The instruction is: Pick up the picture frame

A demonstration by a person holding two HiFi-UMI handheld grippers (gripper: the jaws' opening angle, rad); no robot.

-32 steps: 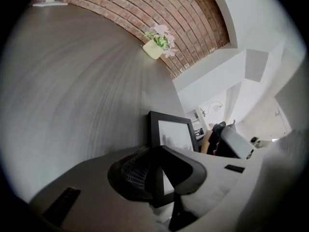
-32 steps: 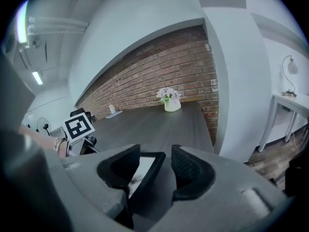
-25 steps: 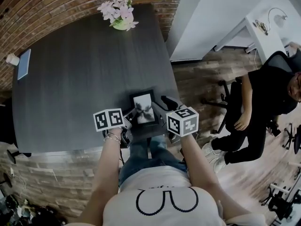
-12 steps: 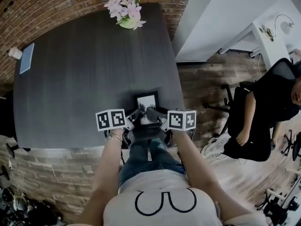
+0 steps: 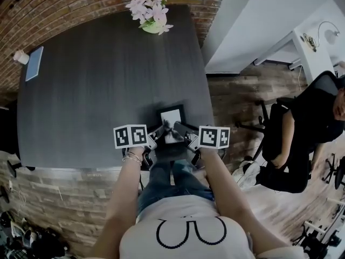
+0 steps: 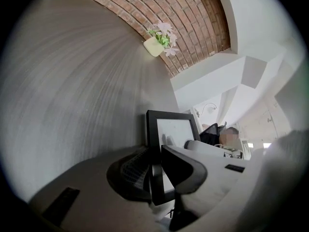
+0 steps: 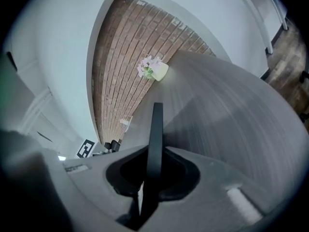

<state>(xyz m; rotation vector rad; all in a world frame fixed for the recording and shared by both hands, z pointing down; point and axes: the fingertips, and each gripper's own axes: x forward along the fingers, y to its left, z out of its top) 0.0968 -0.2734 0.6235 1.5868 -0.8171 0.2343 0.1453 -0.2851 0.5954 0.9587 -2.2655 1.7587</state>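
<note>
Picture frame (image 5: 171, 116) was at near right edge of the surface (image 5: 97, 80); left gripper (image 6: 154, 153) fingers were clamped on its left side; right gripper (image 7: 153, 164) fingers were closing on its right edge, seen edge-on between them.

The right hand-held gripper (image 5: 179, 128) has rolled over and come in against the picture frame (image 5: 171, 114). Its jaws, wide a second ago, are closing on the frame's edge.
</note>
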